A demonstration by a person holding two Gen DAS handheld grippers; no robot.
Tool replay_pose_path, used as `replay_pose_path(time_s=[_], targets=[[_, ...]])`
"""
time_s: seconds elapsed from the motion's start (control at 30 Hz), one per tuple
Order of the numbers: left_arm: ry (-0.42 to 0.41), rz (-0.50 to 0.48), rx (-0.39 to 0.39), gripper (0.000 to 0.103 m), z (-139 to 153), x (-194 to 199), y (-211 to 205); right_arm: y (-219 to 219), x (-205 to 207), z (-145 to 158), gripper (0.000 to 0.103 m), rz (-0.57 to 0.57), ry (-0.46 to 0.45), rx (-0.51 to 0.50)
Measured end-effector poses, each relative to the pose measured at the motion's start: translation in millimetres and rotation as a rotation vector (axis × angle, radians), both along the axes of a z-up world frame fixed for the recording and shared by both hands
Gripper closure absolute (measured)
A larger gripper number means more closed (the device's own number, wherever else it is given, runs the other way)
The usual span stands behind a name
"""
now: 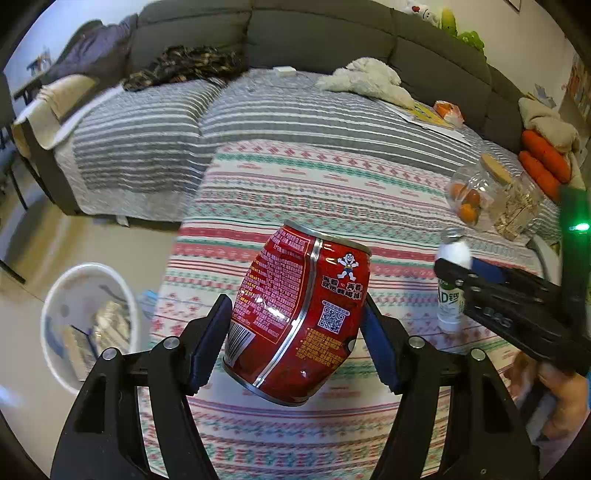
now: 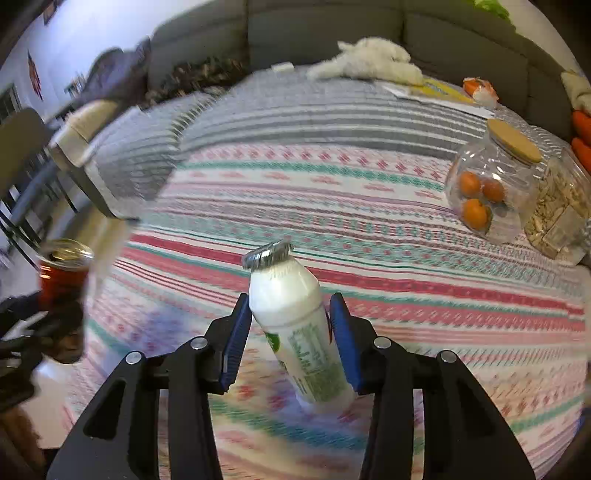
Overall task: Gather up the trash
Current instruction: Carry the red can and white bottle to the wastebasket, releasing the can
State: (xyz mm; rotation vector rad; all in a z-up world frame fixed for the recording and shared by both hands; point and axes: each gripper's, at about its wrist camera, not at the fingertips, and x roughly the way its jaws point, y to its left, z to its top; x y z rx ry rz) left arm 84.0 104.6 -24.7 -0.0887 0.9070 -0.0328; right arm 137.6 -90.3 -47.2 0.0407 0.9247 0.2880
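Observation:
My left gripper (image 1: 295,332) is shut on a dented red drink can (image 1: 299,314), held tilted above the patterned tablecloth (image 1: 295,177). My right gripper (image 2: 290,339) is shut on a small white bottle (image 2: 295,325) with a green label and foil cap, tilted, its base near the cloth. In the left wrist view the right gripper (image 1: 458,269) shows at the right with the bottle (image 1: 450,295). In the right wrist view the red can (image 2: 62,273) shows at the far left, blurred.
A white trash bin (image 1: 88,325) holding litter stands on the floor left of the table. Two clear jars (image 2: 491,184), one with oranges, stand at the table's right. A grey sofa (image 1: 317,33) with a striped cover, clothes and plush toys lies behind.

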Motion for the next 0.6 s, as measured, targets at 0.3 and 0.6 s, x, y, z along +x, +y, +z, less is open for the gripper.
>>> replay_pose_path(time_s=[0.3,0.6], targets=[[-0.01,0.081,0.015,0.037,1.5,-16.3,46.2,53.1,-22.4,10.3,0.061,0.073,-0.041,0.062],[0.03,0.263,0.005,0.037,0.1,-30.8,130.9,113.4,-30.1,19.7,0.061,0.19,-0.038,0.126]])
